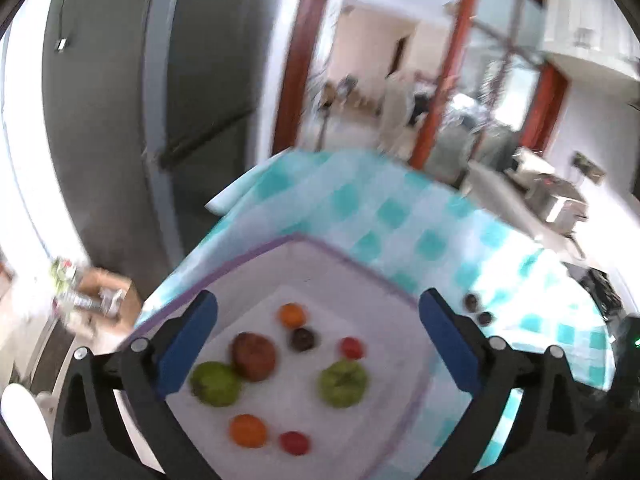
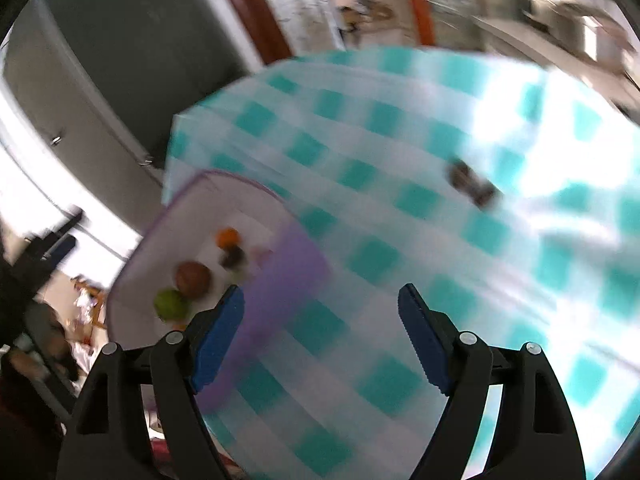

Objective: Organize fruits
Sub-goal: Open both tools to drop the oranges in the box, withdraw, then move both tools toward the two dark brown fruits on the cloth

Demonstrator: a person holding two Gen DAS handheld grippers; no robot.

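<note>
A white bin with a purple rim sits on a teal checked tablecloth. In it lie two green fruits, a brown fruit, two orange fruits, two red ones and a dark one. Two dark fruits lie on the cloth right of the bin. My left gripper is open and empty above the bin. My right gripper is open and empty above the cloth, beside the bin. The two dark fruits lie far ahead of it.
The table's far edge drops off toward a grey wall and a doorway. A cardboard box stands on the floor at left. A counter with appliances is at the right. Both views are motion-blurred.
</note>
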